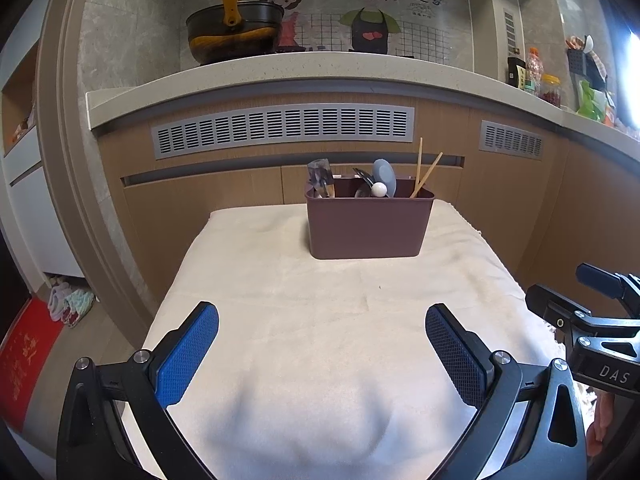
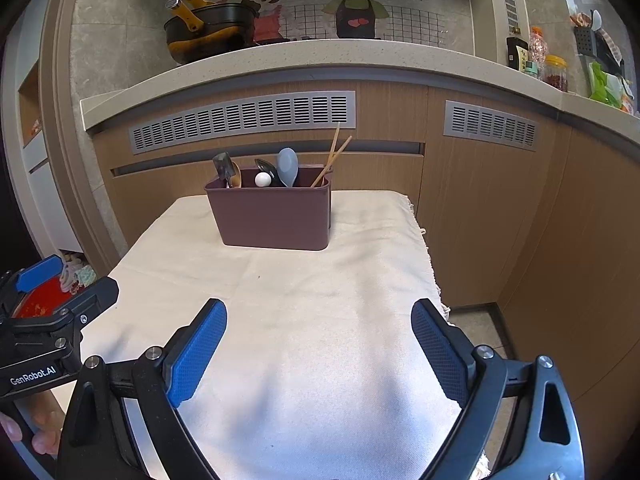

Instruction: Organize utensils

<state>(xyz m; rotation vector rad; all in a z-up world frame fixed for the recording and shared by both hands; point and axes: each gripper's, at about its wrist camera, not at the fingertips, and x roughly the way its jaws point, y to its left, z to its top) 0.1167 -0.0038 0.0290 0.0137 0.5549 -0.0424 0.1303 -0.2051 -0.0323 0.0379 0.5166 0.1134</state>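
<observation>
Standing in the maroon plastic utensil caddy (image 1: 366,226) on the cream cloth (image 1: 320,320), utensils are hiding their lower ends; left gripper (image 1: 322,350) and right gripper (image 2: 320,346) are gaping empty.

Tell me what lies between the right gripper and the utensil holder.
Only bare cream cloth between right gripper and utensil holder, seen in right wrist view.

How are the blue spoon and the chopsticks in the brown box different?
The blue spoon is grey-blue with a wide, rounded top; the chopsticks are two thin, straight, tan sticks. The chopsticks poke up higher above the rim than the blue spoon. The blue spoon stands near the middle of the brown box; the chopsticks lean at its right end. Both stand inside the same box on the cream cloth.
</observation>
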